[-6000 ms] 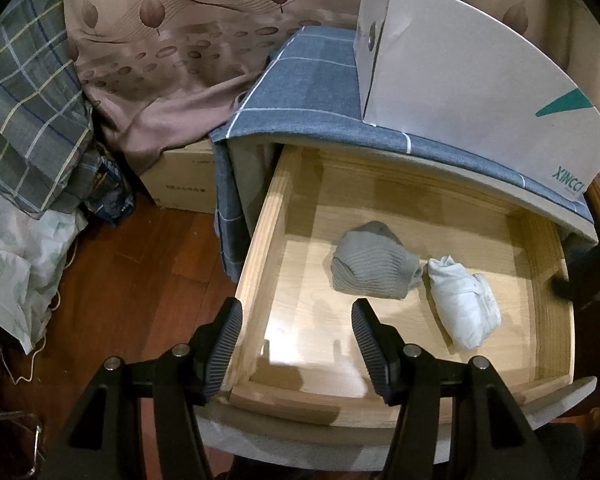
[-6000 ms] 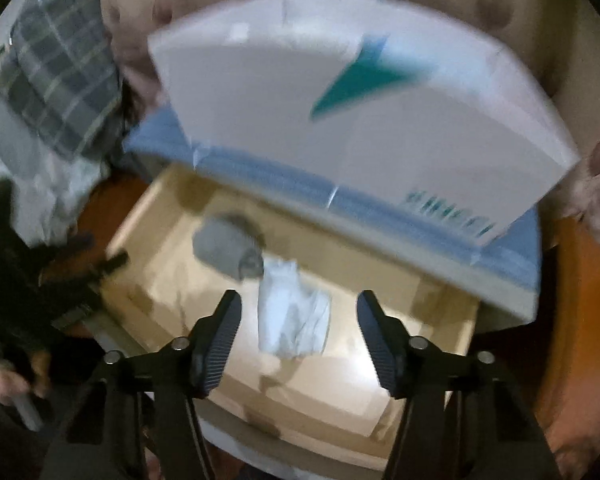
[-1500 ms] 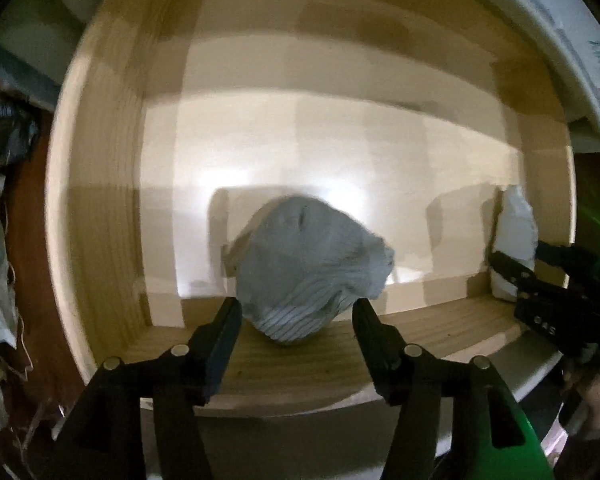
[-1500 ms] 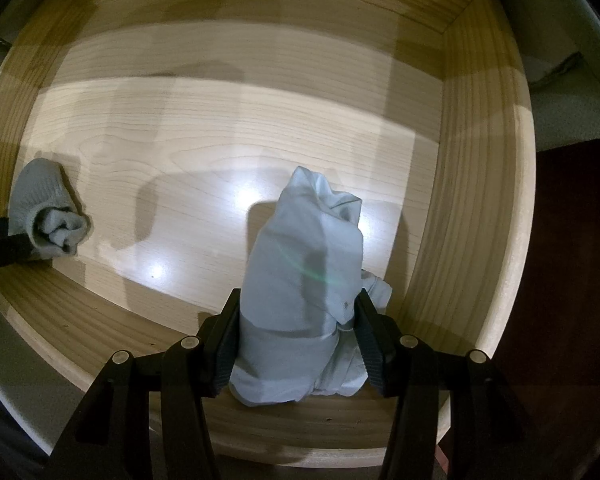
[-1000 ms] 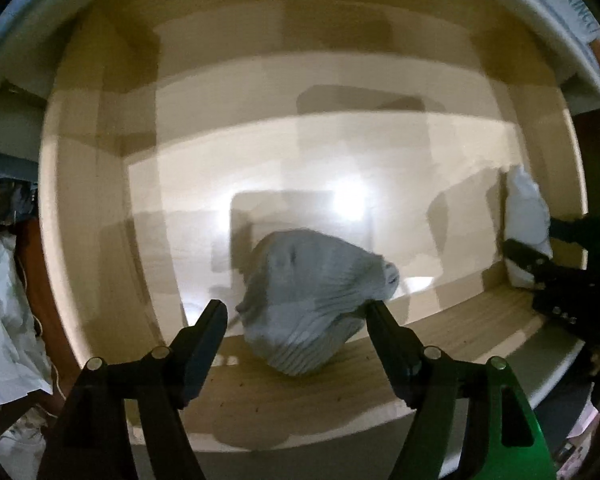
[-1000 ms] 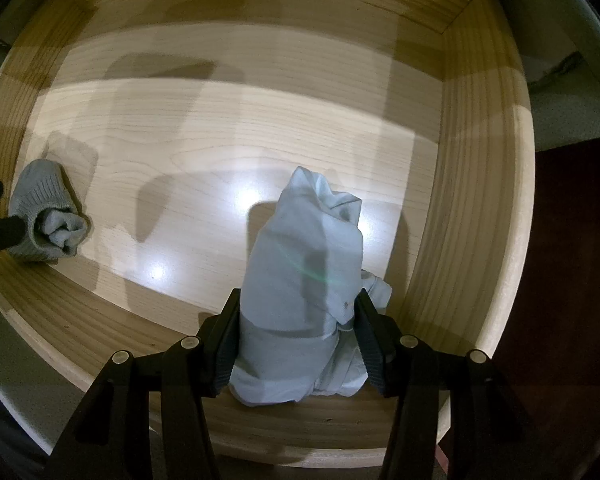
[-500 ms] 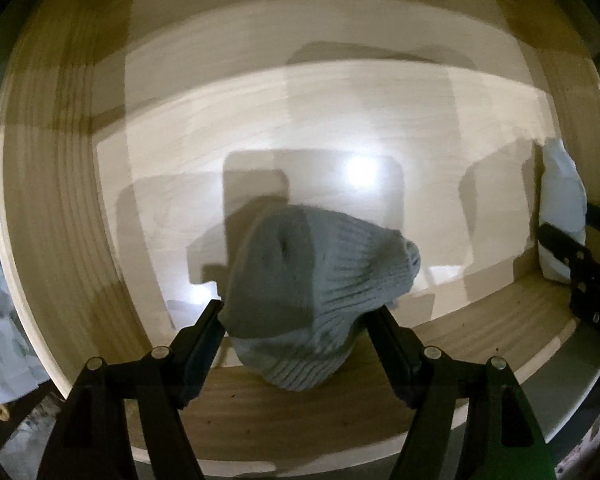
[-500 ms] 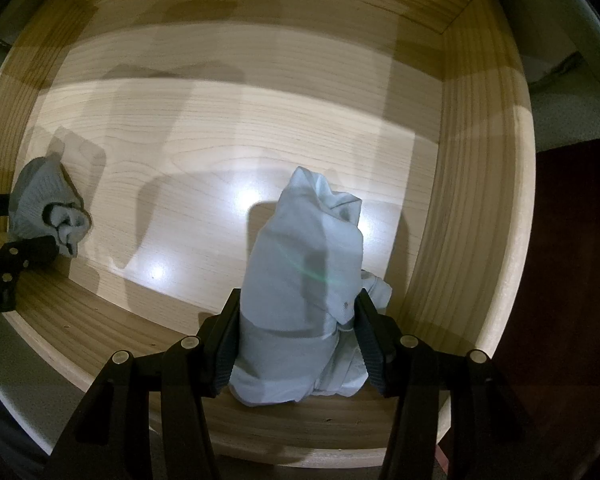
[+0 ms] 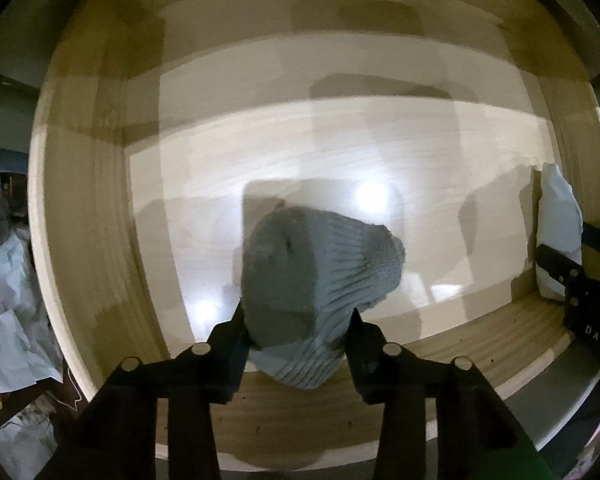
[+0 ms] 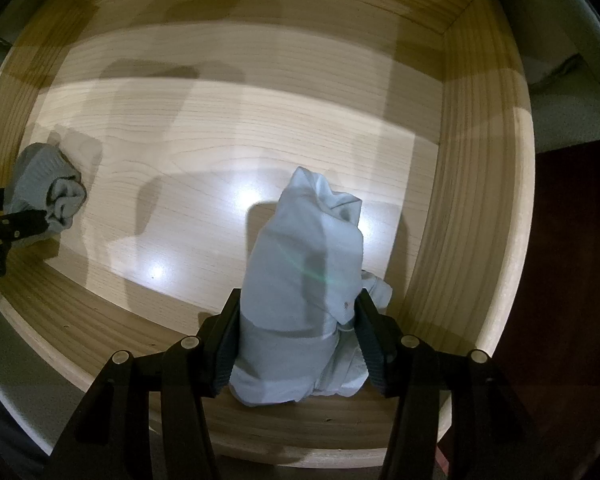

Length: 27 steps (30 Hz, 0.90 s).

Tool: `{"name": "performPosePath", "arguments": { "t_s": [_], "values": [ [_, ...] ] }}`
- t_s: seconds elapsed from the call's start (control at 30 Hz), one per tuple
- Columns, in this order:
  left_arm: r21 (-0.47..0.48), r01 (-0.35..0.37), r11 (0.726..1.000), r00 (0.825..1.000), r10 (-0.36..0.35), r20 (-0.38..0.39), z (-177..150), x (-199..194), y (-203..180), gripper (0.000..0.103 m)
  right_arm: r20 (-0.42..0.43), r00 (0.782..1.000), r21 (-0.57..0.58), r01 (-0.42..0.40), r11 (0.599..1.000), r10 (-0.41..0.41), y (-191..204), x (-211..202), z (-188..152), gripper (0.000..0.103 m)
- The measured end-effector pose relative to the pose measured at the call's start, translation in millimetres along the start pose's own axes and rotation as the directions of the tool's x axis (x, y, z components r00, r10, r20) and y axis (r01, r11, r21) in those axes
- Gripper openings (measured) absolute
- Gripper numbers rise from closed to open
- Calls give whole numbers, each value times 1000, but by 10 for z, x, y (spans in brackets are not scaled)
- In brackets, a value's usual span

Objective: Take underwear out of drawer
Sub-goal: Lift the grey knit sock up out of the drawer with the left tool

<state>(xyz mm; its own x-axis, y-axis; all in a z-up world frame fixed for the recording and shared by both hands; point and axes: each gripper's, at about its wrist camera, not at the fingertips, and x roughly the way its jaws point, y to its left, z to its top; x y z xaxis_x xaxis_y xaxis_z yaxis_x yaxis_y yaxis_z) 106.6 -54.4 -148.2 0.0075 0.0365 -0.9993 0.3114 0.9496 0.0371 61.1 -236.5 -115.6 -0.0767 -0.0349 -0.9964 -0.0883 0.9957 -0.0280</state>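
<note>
A wooden drawer holds two rolled pieces of underwear. The grey ribbed underwear lies near the front wall. My left gripper points straight down over it; its jaws are closing and both pads press into the bundle's sides. The white underwear stands near the drawer's right wall, and my right gripper is shut on its lower part. The left wrist view shows the white underwear at the far right. The grey underwear appears at the far left of the right wrist view.
The drawer's front wall runs just below both grippers, and its light floor stretches behind the bundles. Crumpled pale plastic or paper lies outside on the left. Dark wooden flooring shows to the right.
My left gripper's jaws have come in from wide apart onto the grey underwear, squeezing its sides. The right gripper and the white underwear have stayed as they were.
</note>
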Motion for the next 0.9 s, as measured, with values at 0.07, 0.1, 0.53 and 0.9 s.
{"name": "performPosePath", "arguments": {
  "t_s": [0.07, 0.1, 0.53, 0.9],
  "values": [
    [3, -15, 1000, 1000, 15, 21, -21, -40, -21, 40, 0, 1000, 0, -1, 1000, 1, -9, 0, -3, 51],
    [2, -17, 1000, 999, 17, 31, -33, -60, -33, 39, 0, 1000, 0, -1, 1000, 1, -4, -1, 1, 51],
    [16, -74, 997, 974, 69, 215, -455, -556, -141, 38, 2, 1000, -2, -2, 1000, 2, -31, 8, -16, 51],
    [-1, -105, 994, 921, 97, 376, -642, -1084, -201, 38, 3, 1000, -2, -1, 1000, 1, -33, 7, -15, 51]
  ]
}}
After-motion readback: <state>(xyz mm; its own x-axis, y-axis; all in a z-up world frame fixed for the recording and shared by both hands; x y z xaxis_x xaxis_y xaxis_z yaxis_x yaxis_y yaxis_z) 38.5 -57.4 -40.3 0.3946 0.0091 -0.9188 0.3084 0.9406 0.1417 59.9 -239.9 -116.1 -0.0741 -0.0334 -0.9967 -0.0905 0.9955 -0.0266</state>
